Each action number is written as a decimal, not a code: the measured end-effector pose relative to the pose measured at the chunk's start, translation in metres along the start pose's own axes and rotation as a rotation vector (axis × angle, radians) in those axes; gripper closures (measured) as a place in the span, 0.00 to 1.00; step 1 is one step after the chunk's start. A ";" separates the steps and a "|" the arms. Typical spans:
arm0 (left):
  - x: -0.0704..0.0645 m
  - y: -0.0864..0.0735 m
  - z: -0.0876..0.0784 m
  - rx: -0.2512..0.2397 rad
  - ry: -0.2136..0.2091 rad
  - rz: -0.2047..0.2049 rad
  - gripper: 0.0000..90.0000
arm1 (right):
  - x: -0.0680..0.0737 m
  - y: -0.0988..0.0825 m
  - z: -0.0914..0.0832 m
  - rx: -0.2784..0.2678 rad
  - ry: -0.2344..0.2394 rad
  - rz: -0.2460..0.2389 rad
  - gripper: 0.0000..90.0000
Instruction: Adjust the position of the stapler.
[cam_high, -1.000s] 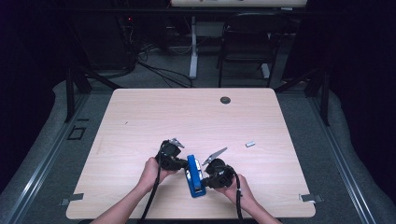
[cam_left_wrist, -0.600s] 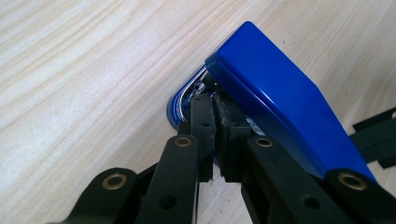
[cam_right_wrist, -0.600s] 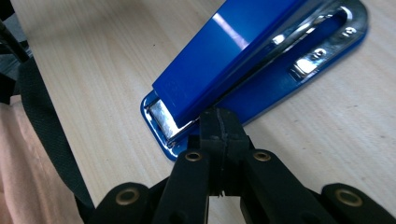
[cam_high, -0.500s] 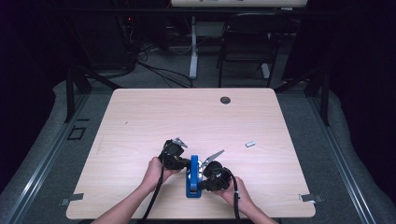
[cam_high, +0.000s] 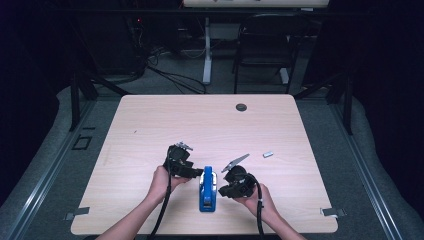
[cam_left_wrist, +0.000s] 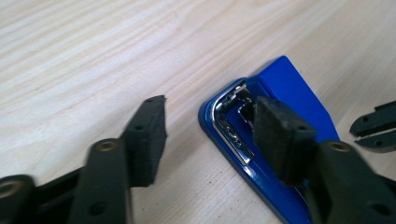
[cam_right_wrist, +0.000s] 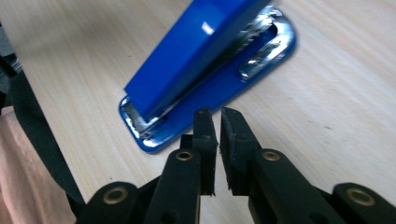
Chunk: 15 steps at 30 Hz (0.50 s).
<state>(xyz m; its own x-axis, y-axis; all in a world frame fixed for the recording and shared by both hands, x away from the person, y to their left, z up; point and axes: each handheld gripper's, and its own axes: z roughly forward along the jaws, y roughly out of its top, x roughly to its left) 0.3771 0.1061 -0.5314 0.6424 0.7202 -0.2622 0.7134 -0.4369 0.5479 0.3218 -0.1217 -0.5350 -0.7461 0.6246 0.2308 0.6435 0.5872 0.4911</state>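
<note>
In the high view, a blue stapler (cam_high: 208, 189) lies flat on the light wooden table (cam_high: 150, 125) near its front edge, its long axis running away from the person. The left gripper (cam_high: 192, 171) sits just beside the stapler's far end on its left, held in the left hand (cam_high: 162, 181). The right gripper (cam_high: 224, 190) is just beside the stapler's right flank, held in the right hand (cam_high: 255, 197). A small grey staple strip (cam_high: 268, 154) lies on the table well to the right of the stapler, and a round dark grommet (cam_high: 241, 107) sits near the table's far edge.

In the left gripper view, the left gripper (cam_left_wrist: 210, 133) has its jaws spread apart, having just been opening. One pad hangs over bare wood, while the other pad (cam_left_wrist: 275, 135) overlaps the stapler (cam_left_wrist: 285, 84) from above at its front end, where the chrome metal shows. Whether that pad touches the stapler cannot be told; nothing is clamped between the jaws. The right gripper's jaw tips appear at the right edge.

In the right gripper view, the right gripper (cam_right_wrist: 217, 128) has its pads nearly together, with only a thin slit between them and nothing held. Its tips are just beside the edge of the stapler's base (cam_right_wrist: 210, 88), near the hinged back end; the stapler (cam_right_wrist: 196, 51) runs away diagonally toward the upper right, its top arm raised slightly above the base.
</note>
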 end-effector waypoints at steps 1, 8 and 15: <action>-0.001 0.000 -0.001 -0.004 0.006 -0.009 0.41 | -0.002 0.000 -0.003 -0.005 -0.005 0.013 0.91; -0.014 0.001 -0.007 -0.037 0.017 -0.018 0.22 | -0.019 -0.004 -0.024 -0.014 -0.045 0.060 0.72; -0.035 0.001 0.004 -0.014 0.029 0.025 0.17 | -0.036 -0.012 -0.044 -0.034 -0.091 0.141 0.43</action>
<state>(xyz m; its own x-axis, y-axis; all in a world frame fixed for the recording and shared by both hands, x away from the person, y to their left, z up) 0.3565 0.0779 -0.5248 0.6515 0.7245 -0.2248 0.6928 -0.4476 0.5653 0.3335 -0.1739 -0.5124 -0.6291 0.7444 0.2237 0.7336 0.4734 0.4875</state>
